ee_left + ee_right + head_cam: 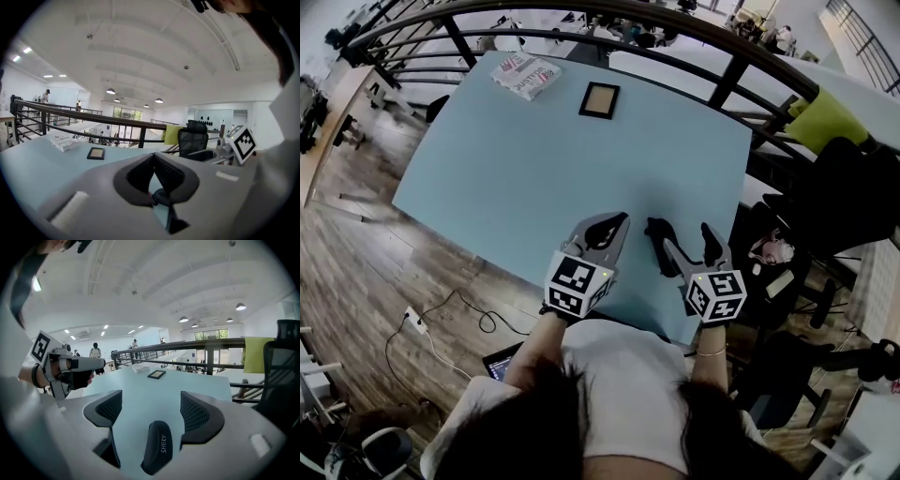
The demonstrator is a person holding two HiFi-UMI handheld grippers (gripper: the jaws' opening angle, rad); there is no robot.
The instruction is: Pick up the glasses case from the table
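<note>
The dark case (157, 451), printed "SHERY", lies flat on the light blue table (534, 178), near the edge closest to the person and toward the right corner. It sits between the jaws of the right hand-held gripper (150, 399), deep in the gap. Those jaws stand wide apart, and the ribbed pads (193, 412) are clear of the case on both sides, so nothing is gripped. The gripper tilts slightly down toward the table.

Just beside it, the left hand-held gripper (617, 219) hangs over the same near edge, its jaws closed together at the tips.

Across the table, well apart from the case, a small dark frame (599, 100) lies flat, and a white printed packet (525, 75) sits near the far left corner. A dark railing (712, 42) curves behind the table.
</note>
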